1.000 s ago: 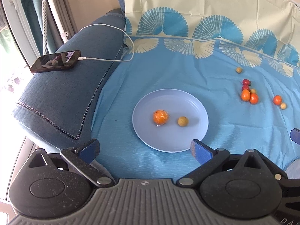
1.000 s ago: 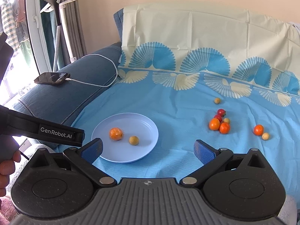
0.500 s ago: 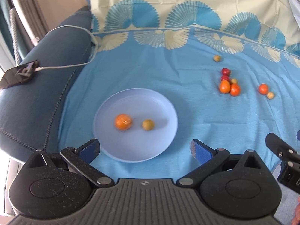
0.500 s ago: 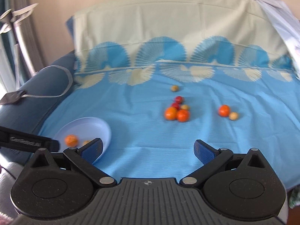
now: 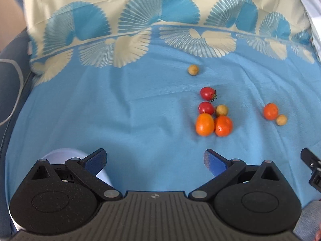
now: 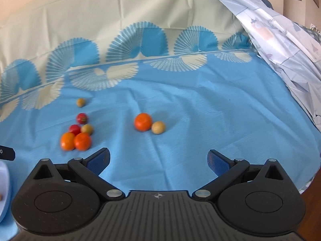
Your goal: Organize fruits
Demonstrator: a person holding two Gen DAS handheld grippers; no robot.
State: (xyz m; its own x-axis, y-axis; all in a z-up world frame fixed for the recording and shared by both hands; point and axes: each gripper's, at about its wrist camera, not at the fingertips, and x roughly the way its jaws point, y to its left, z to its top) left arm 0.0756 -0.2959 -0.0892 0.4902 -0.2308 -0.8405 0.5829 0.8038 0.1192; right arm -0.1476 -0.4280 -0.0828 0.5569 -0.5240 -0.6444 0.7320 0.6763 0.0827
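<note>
A home: patterned sheet [image 5: 140,110] draped over a sofa [image 5: 10,76].

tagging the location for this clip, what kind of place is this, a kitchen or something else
Most likely a home living room or bedroom, not a kitchen: the fruit lies on a blue patterned sheet draped over soft furniture, a rumpled pale quilt sits at the right, and a wall shows behind.

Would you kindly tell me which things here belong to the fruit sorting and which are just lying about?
Job in hand:
- cluster of orange, red and tan fruits
- orange and tan pair
- lone tan fruit
- plate
- left tongs and right tongs, both open

Lying about:
- white cable
- crumpled pale sheet
</note>
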